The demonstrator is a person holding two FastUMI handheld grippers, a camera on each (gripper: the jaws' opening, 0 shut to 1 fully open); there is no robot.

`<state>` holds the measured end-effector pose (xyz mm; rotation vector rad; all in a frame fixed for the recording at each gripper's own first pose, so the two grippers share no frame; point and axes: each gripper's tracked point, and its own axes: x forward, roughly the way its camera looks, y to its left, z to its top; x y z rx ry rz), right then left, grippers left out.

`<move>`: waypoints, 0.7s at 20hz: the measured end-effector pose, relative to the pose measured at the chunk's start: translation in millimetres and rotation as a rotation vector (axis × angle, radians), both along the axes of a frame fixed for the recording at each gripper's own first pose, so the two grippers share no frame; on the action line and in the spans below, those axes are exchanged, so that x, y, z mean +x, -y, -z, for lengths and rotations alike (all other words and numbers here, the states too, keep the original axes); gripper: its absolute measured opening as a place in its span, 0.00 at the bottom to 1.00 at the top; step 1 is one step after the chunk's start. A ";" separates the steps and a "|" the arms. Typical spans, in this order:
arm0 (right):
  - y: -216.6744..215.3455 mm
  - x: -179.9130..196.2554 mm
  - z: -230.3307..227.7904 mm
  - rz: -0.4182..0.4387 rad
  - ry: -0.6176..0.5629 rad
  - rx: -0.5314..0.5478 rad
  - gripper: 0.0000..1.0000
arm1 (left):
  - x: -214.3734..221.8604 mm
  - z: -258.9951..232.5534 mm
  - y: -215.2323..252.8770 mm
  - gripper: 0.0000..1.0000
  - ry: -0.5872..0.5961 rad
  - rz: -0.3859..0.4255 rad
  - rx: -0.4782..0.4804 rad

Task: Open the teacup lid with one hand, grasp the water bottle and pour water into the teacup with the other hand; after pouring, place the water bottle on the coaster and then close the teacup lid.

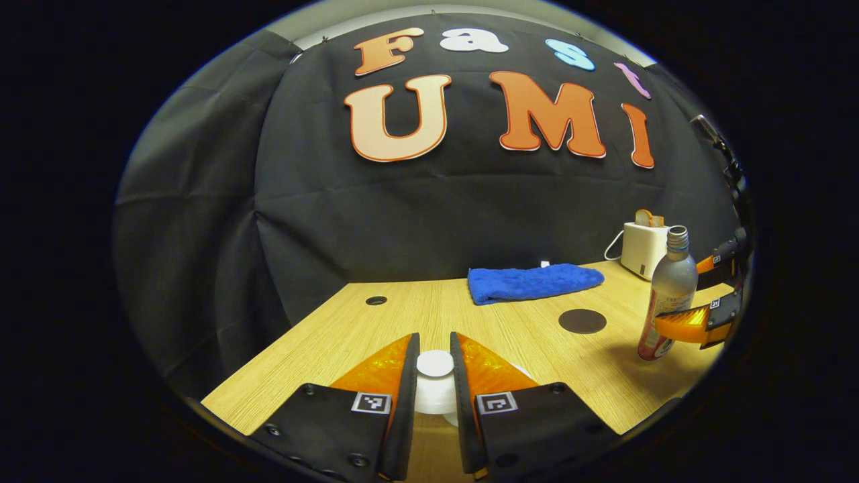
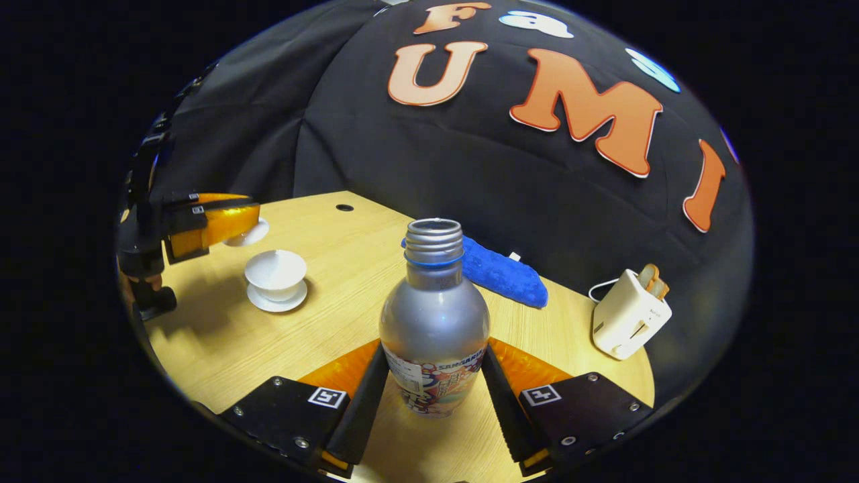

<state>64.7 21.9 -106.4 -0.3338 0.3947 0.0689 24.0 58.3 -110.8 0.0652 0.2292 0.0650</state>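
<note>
Bare wooden tabletop [image 2: 221,342] lies open between the uncovered teacup [image 2: 276,274] and the upright water bottle [image 2: 435,315]. Behind the bottle, a folded blue towel [image 2: 500,274] and a white toaster [image 2: 629,314] line the far edge. A dark round coaster [image 1: 582,321] lies flat, with free surface around it.

Uncapped silver water bottle [image 2: 434,315] upright; white teacup [image 2: 276,271] open, lid [image 1: 435,364] lifted.

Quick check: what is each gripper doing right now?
Left gripper: shut on the teacup lid, lifted.
Right gripper: shut on the water bottle.
</note>
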 end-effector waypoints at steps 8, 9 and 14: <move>-3.6 6.5 -9.2 -0.037 -0.011 -0.152 0.79 | -12.6 -1.4 -22.8 0.33 0.006 -0.017 -0.005; -4.7 14.0 -11.0 -0.041 -0.008 -0.183 0.78 | -14.3 -2.9 -25.1 0.33 0.009 -0.020 -0.008; -19.5 29.5 -16.4 -0.089 0.002 -0.294 0.79 | -22.2 1.2 -40.4 0.32 0.002 -0.034 -0.009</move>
